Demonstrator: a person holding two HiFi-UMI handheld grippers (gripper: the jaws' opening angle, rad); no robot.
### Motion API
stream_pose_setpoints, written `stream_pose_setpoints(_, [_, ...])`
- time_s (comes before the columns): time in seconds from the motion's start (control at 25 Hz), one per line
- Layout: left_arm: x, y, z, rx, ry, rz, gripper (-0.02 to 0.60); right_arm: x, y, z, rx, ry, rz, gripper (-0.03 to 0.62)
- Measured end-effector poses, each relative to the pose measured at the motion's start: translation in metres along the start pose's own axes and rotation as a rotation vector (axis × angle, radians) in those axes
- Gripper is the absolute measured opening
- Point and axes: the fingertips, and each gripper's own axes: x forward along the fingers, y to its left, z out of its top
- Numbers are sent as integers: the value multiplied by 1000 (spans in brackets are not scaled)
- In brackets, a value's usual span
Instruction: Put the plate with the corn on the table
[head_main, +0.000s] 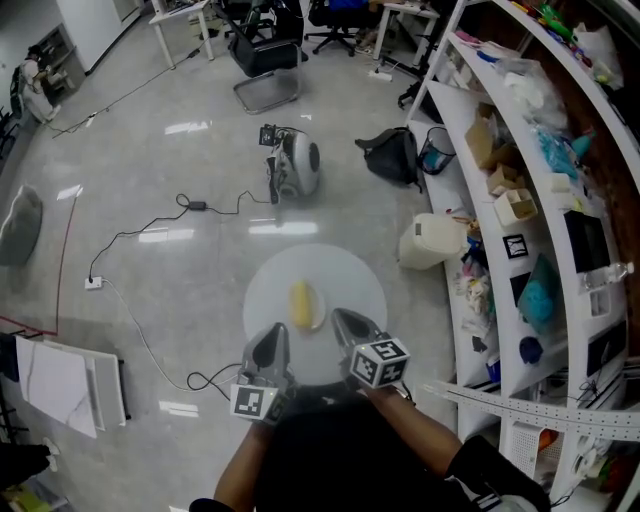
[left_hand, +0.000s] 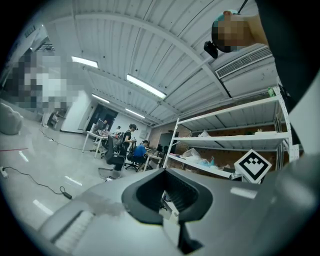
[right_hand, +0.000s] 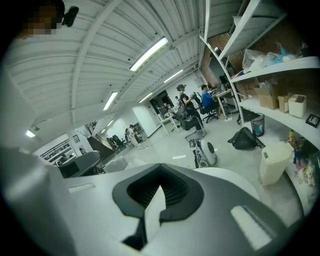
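Observation:
In the head view a round white plate (head_main: 350, 285) hangs above the floor, with a yellow cob of corn (head_main: 302, 304) lying on its near half. My left gripper (head_main: 272, 346) is shut on the plate's near rim at the left. My right gripper (head_main: 346, 326) is shut on that rim at the right. The left gripper view shows my left gripper (left_hand: 167, 200) with a white sliver of plate rim (left_hand: 171, 226) pinched between its pads. Likewise, my right gripper (right_hand: 157, 192) in its own view pinches a white wedge of plate (right_hand: 152, 210).
A white shelf rack (head_main: 520, 200) full of boxes and bags runs along the right. On the floor beyond the plate lie a white bin (head_main: 432, 242), a black bag (head_main: 392, 155), a grey-and-white device (head_main: 295, 165) and cables (head_main: 150, 235). White boards (head_main: 65, 385) lie at the left.

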Motion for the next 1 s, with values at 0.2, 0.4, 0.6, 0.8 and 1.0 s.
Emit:
stream_pose_setpoints(0.2, [1,-3,1,4,-5,-1,3,-3,3,-3,-31,0,10,8])
stream_pose_setpoints(0.4, [-1,-3,2,8,-4,-3,3,-4,4,-4,-62,4,-6,8])
stream_pose_setpoints(0.6, [-2,-3,2,15,-4,-8,3,-6,6,-2,-52,-5,-3,8])
stream_pose_setpoints(0.8, [-1,-4,0,7,4,-11,3,-7,4,-1,-59,-16,-9,8])
stream_pose_setpoints(1.0, [1,-1,3,14,0,-18,3,-6,12,1,-81,-4,17,8])
